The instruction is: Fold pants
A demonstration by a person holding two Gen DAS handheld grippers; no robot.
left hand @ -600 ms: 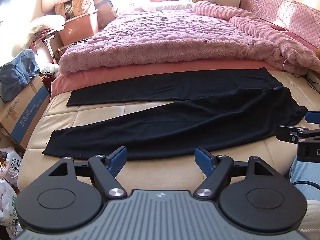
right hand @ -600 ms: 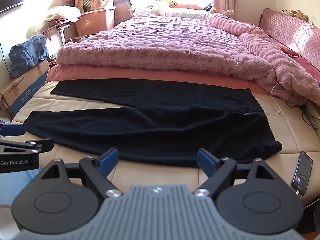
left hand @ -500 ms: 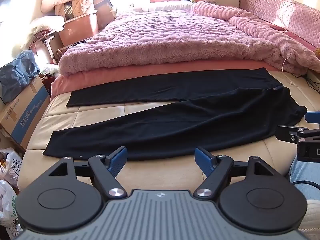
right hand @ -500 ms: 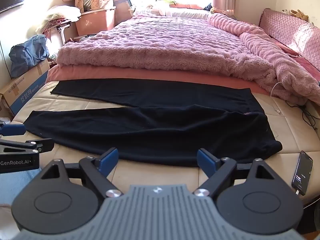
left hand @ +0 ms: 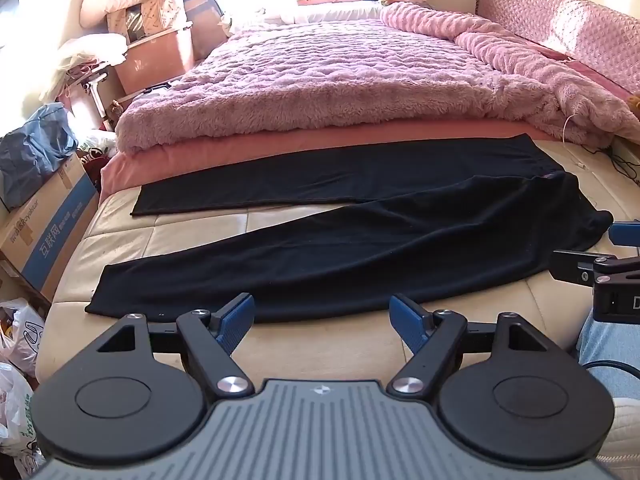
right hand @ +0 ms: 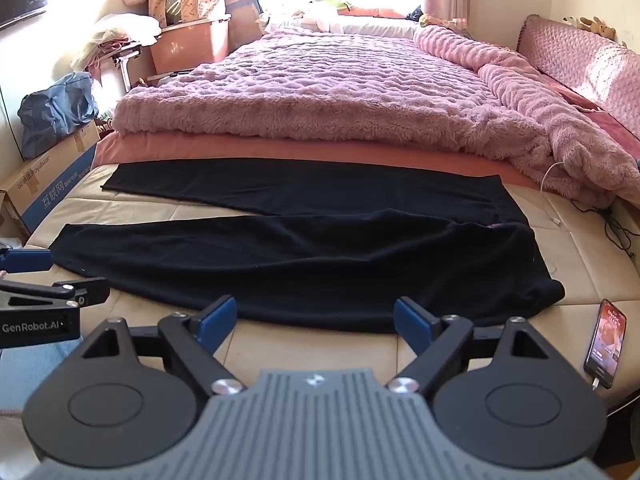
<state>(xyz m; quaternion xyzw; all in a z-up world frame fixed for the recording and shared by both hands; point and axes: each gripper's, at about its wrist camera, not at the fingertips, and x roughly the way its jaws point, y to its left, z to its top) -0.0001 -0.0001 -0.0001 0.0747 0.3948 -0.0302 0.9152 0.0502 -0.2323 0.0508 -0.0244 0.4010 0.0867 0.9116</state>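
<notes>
Black pants [left hand: 360, 240] lie flat and unfolded on the bare cream mattress [left hand: 328, 344], along its near edge. Legs are spread in a V: far leg runs straight beside the pink sheet [left hand: 248, 148], near leg angles toward the near-left corner, a wedge of mattress showing between them. Waist end sits toward the right side, slightly bunched with a few soft wrinkles; cuffs point left. Fabric is plain dark knit; no pockets or seams can be made out.

Left gripper [left hand: 322, 318]: blue pads wide apart, nothing between them, hovering over the near edge of the mattress just short of the near leg's hem. Right gripper [right hand: 316, 320]: same, jaws fully spread and empty, above the near edge, not touching the cloth. Each claw shows at the side of the other's view.

A phone [right hand: 606, 344] lies screen-up at the near-right corner, apart from the waist. Fluffy purple blanket [right hand: 320, 100] covers the far part of the bed. Cardboard box [left hand: 52, 216] with a blue bag [left hand: 36, 148] on it stands off the left edge. Denim-clad leg [left hand: 608, 344] of the person is at the right.
</notes>
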